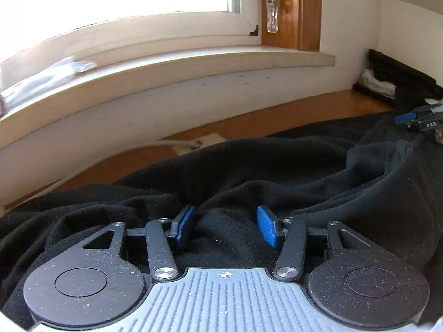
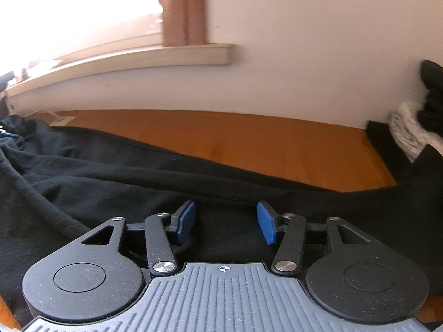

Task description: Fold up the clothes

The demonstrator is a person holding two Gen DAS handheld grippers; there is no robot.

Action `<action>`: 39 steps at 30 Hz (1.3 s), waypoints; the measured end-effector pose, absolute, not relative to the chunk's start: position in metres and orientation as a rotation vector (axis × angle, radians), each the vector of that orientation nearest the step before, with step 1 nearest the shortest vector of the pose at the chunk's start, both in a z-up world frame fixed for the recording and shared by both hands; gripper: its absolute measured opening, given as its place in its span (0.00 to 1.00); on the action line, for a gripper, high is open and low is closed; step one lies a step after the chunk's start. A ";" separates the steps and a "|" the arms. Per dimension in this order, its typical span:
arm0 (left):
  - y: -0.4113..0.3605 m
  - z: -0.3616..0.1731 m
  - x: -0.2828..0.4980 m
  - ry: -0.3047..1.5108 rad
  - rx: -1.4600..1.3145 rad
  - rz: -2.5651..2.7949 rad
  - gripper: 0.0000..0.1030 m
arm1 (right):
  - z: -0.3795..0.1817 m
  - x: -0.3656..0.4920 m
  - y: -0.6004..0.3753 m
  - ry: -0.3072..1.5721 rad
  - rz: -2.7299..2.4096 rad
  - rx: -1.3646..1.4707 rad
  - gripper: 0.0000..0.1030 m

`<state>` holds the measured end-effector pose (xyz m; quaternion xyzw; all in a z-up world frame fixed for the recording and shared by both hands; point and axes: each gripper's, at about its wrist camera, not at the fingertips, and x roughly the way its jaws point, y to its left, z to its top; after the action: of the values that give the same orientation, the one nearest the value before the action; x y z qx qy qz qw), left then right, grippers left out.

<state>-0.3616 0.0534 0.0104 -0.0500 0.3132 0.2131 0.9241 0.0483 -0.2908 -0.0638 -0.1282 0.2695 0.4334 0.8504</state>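
One black garment (image 1: 249, 166) lay spread on the wooden table (image 1: 290, 110), its long axis running left to right under both tongs, parallel to the wall. The left gripper (image 1: 225, 225) stood open, its two blue pads (image 1: 186, 218) apart with a raised ridge of cloth between them but not pinched. The right gripper (image 2: 225, 222) likewise stood open over a flatter stretch of the same garment, nothing clamped. Each hand sat right at the fabric, neither clearly nearer. In the far right corner one stack of folded clothes (image 1: 387, 77) rested against the wall, seemingly dark pieces and one white, though blur hides the count.
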 end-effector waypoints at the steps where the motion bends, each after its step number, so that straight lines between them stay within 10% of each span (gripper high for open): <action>1: 0.051 0.011 -0.365 0.643 -0.096 0.444 0.53 | -0.064 0.046 -0.289 0.566 0.922 -0.275 0.52; 14: 0.046 0.061 -0.288 0.603 0.034 0.372 0.60 | -0.060 0.040 -0.287 0.553 0.928 -0.284 0.54; 24: 0.034 0.032 -0.152 0.837 0.063 0.064 0.40 | -0.049 0.046 -0.324 0.462 0.821 -0.070 0.54; 32: 0.035 0.023 -0.149 0.790 0.089 0.085 0.50 | -0.049 0.050 -0.327 0.476 0.846 -0.055 0.54; 36: 0.035 0.022 -0.150 0.778 0.077 0.047 0.11 | -0.048 0.053 -0.333 0.471 0.845 -0.018 0.54; 39: 0.025 0.024 -0.151 0.770 0.165 0.123 0.03 | -0.048 0.054 -0.337 0.462 0.846 0.003 0.54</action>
<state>-0.1512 0.0250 0.0238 0.0802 0.3748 0.0597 0.9217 0.0538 -0.3366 -0.0478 0.0017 0.2223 0.4066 0.8862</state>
